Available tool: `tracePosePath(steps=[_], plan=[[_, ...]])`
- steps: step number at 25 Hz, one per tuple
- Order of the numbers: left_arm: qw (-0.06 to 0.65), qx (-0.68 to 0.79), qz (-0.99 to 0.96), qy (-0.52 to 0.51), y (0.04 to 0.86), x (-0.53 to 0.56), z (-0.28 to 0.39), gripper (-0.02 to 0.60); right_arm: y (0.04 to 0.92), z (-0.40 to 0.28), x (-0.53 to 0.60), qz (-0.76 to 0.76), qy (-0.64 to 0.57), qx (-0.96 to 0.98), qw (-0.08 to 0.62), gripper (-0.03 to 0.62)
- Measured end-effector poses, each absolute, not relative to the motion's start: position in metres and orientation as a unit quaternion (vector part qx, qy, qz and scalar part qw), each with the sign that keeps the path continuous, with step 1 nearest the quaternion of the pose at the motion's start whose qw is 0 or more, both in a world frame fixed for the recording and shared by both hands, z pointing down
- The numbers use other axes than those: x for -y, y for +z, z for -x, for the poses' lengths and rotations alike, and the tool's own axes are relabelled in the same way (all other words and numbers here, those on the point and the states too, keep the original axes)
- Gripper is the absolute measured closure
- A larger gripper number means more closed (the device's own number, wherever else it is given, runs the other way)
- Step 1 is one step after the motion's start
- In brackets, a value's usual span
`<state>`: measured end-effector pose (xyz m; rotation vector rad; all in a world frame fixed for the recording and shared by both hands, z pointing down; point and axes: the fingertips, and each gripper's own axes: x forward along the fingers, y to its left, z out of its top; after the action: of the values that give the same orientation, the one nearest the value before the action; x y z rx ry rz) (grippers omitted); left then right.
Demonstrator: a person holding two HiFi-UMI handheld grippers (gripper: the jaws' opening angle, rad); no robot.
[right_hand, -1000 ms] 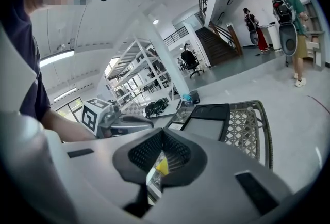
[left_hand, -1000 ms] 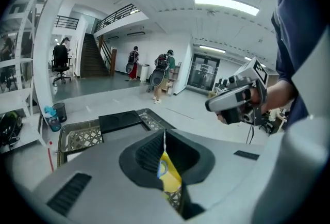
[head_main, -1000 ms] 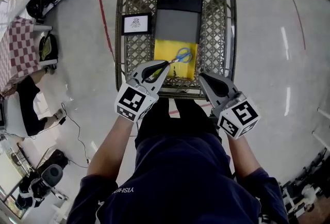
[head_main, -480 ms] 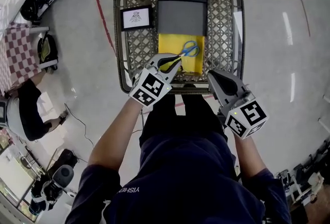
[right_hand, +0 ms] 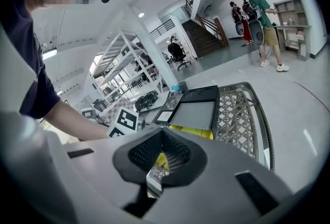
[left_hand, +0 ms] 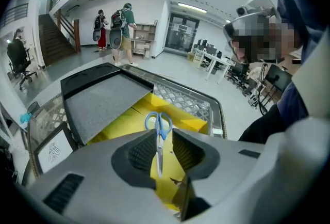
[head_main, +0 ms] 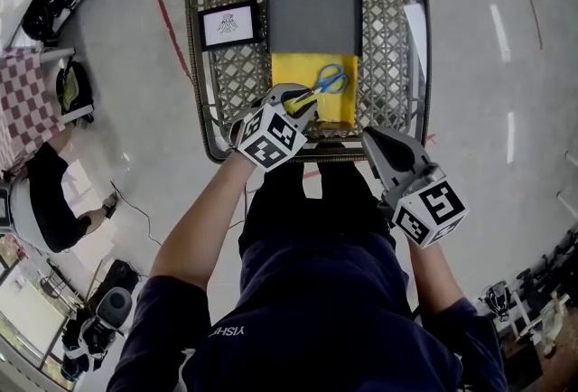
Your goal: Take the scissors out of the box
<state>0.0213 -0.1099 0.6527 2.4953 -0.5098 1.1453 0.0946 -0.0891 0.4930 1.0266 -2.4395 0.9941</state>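
Blue-handled scissors lie in an open yellow box inside a wire basket. In the head view my left gripper reaches over the basket's near rim, its tips at the blade end of the scissors. In the left gripper view the scissors point toward me, and the blade runs into the gap between the jaws of the left gripper, which stand open with yellow showing on both sides of it. My right gripper is shut, holds nothing, and hovers at the basket's near right; the right gripper looks across the basket.
The box's black lid with its grey foam lining lies open beyond the yellow box. A small framed picture rests in the basket's left part. A red line runs along the floor left of the basket. People stand far off.
My left gripper has moved forward over the basket's near rim, bringing its tips to the scissors' blades. The right gripper has stayed near the rim, still shut.
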Motion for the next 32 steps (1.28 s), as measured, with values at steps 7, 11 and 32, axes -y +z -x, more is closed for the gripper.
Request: tracePosePath(steps=[7,11,32], plan=[[0.178,0.162,-0.856,0.458,0.678,0.112,-0.026,0.466,0.508,-0.094,0.084,-0.352,0.361,0.848,0.163,0.576],[0.184,0.152,-0.836,0.493,0.692,0.110,-0.026,0.466,0.515,-0.096,0.082,-0.348,0.367,0.846,0.166,0.576],[0.178,0.133,-0.772,0.596,0.736,0.104,-0.021,0.474,0.530,-0.101,0.082,-0.336,0.393,0.841,0.162,0.576]])
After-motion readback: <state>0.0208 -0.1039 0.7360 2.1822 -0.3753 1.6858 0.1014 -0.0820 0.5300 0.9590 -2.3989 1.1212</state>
